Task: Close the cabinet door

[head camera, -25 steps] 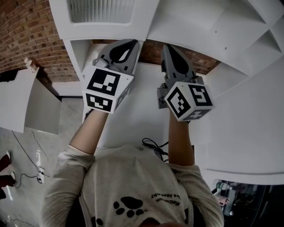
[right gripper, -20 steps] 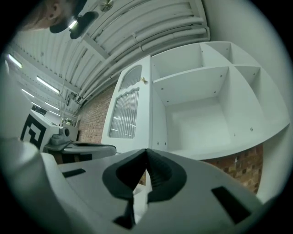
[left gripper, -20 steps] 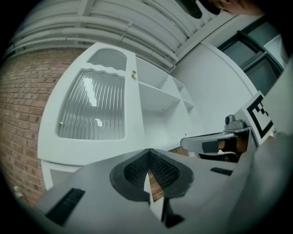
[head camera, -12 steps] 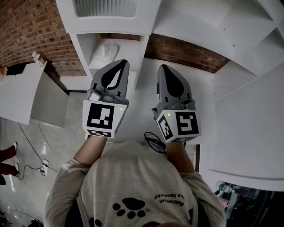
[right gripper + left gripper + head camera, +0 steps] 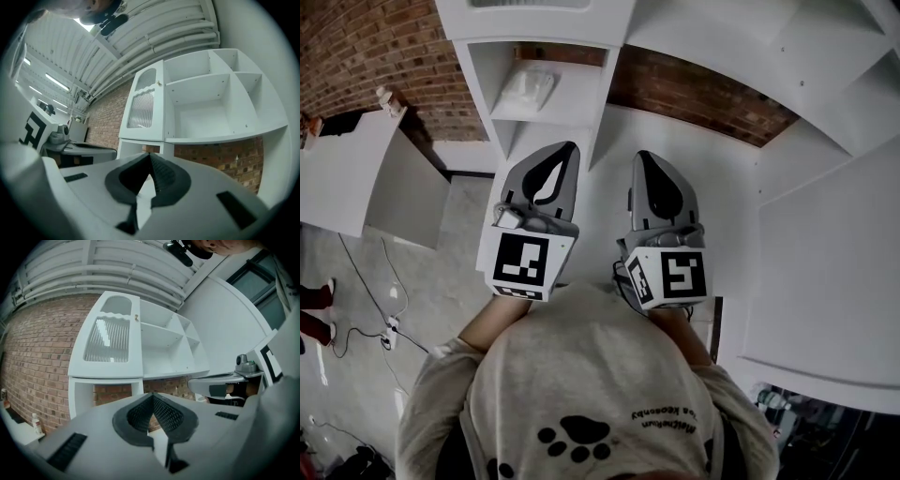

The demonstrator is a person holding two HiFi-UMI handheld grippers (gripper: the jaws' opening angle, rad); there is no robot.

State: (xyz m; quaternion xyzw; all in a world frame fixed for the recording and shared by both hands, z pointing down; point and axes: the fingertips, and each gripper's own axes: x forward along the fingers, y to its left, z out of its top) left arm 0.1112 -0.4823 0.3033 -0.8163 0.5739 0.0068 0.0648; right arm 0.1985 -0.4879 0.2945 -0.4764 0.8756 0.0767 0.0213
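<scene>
Jaws sit closest, low in each gripper view. The 2 jaws of the left gripper (image 5: 152,399) are pressed together on nothing, and so are the 2 of the right gripper (image 5: 150,157). Farther off, the cabinet door (image 5: 111,336), tall, with a ribbed window, stands above and ahead of both, toward the upper left. It looks shut flat. The left gripper is nearer to it. To its right sit open shelves (image 5: 211,108), with brick wall (image 5: 37,357) behind.
</scene>
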